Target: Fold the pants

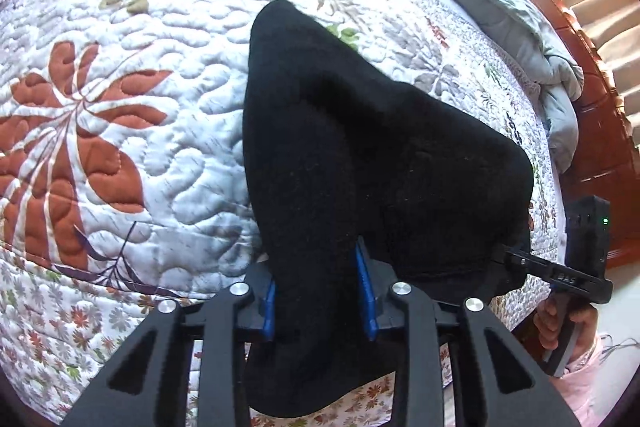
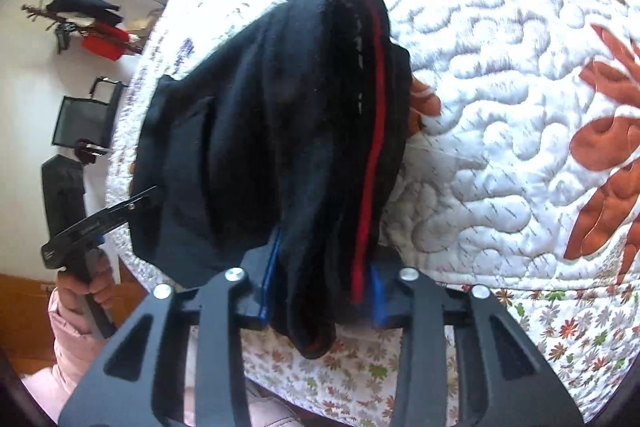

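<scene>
The black pants (image 1: 360,147) hang bunched above the quilted bed, held up by both grippers. My left gripper (image 1: 320,295) is shut on a thick fold of the black cloth between its blue pads. My right gripper (image 2: 324,283) is shut on another fold, where a red side stripe (image 2: 374,131) runs down the cloth. The right gripper also shows at the right of the left wrist view (image 1: 508,259), its tip buried in the cloth. The left gripper shows at the left of the right wrist view (image 2: 148,197), touching the cloth's edge.
A white quilt with rust leaf and flower prints (image 1: 120,75) covers the bed. A grey-blue duvet (image 1: 520,27) lies bunched along its far edge beside a wooden headboard (image 1: 592,107). A black mesh chair (image 2: 84,123) and a cluttered rack (image 2: 92,23) stand beyond the bed's left side.
</scene>
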The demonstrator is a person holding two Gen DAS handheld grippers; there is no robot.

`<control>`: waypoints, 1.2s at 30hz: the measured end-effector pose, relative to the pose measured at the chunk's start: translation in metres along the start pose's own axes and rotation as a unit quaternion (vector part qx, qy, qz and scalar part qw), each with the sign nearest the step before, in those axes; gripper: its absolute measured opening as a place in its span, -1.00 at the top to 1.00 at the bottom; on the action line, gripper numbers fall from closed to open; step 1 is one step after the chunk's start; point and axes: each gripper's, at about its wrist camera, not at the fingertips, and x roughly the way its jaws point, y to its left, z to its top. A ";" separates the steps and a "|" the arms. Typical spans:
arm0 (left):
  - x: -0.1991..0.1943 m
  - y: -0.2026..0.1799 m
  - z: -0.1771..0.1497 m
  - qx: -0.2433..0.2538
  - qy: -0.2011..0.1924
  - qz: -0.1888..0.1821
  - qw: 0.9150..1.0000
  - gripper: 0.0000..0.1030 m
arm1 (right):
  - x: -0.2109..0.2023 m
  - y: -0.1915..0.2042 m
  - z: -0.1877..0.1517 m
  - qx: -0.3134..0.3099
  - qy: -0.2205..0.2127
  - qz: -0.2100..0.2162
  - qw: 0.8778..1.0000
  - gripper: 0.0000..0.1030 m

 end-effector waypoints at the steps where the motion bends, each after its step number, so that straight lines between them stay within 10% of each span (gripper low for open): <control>1: -0.003 -0.003 -0.001 0.002 -0.006 0.001 1.000 0.42 | -0.003 0.002 0.000 -0.005 -0.002 0.001 1.000 0.39; 15: -0.025 -0.082 0.087 0.065 -0.123 -0.028 0.990 0.43 | -0.080 0.019 0.090 -0.080 -0.101 -0.056 0.990 0.43; 22: 0.041 -0.073 0.129 0.066 -0.063 0.007 0.996 0.40 | -0.031 -0.026 0.149 -0.040 -0.061 -0.073 0.995 0.41; 36: 0.054 -0.040 0.093 0.072 -0.049 0.042 0.995 -0.23 | -0.023 -0.067 0.106 -0.021 -0.075 -0.054 0.995 -0.07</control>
